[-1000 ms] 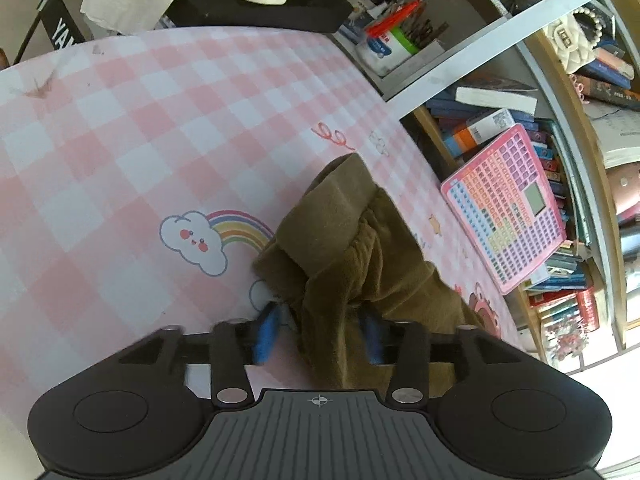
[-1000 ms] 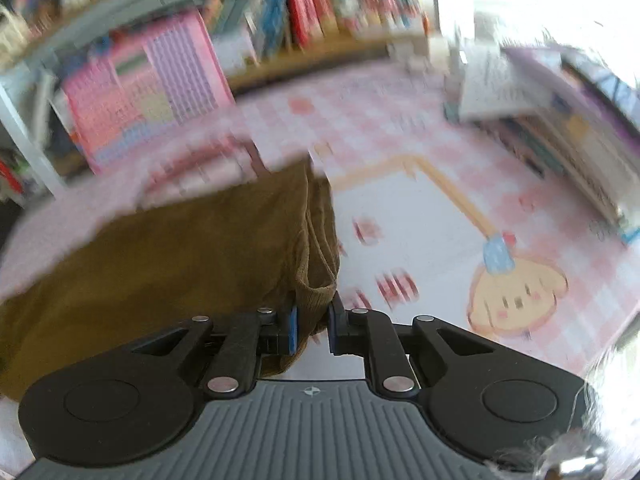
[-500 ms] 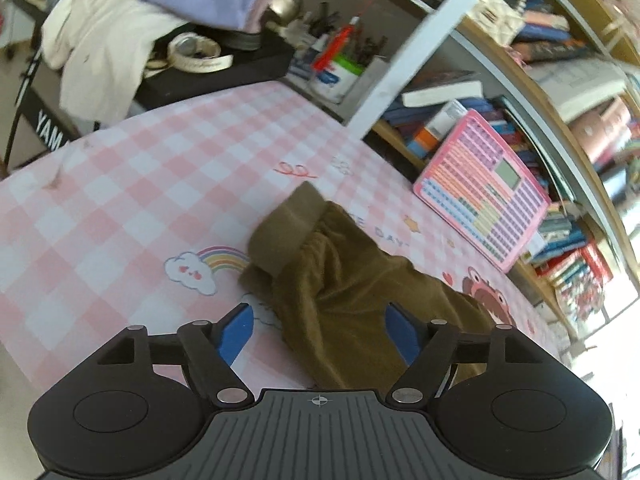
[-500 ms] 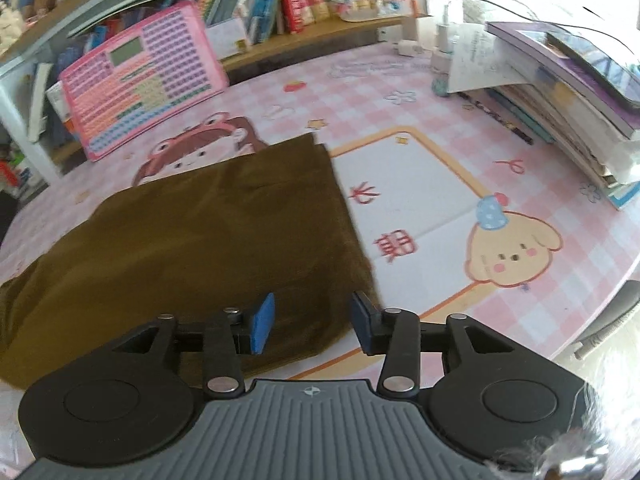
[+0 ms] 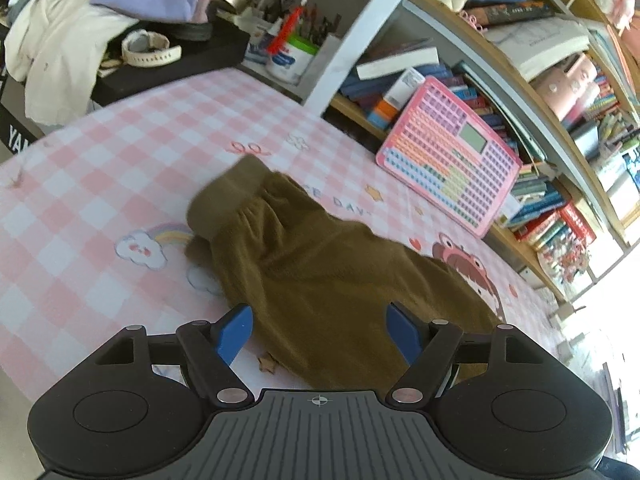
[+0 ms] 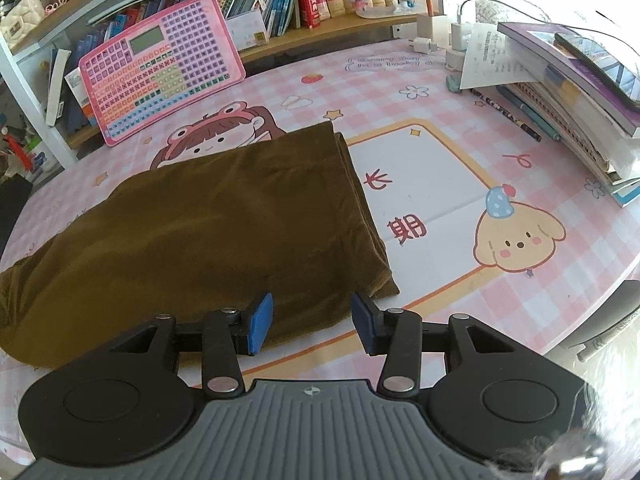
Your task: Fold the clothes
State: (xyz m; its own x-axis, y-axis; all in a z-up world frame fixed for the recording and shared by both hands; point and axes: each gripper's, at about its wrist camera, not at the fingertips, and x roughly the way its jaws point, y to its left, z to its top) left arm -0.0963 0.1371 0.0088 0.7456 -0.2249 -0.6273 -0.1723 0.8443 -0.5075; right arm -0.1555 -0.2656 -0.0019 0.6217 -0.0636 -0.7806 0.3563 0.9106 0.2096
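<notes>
A pink checked cartoon cloth (image 6: 420, 64) covers the surface. Behind it, wooden bookshelves (image 6: 328, 34) crammed with books hold a leaning pink keypad toy (image 6: 160, 68). Bright daylight floods the right.

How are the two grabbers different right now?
The left gripper stands wide open; the right gripper is open less far. The left hovers by the trousers' gathered cuff end; the right sits over their flat, straight end. Both have just been opening, have blue pads, and hold nothing.

Olive-brown trousers (image 6: 224, 216), folded lengthwise, lying flat across the pink checked worktop (image 6: 440, 92), gathered cuff (image 5: 224, 200) apparently raised slightly
</notes>
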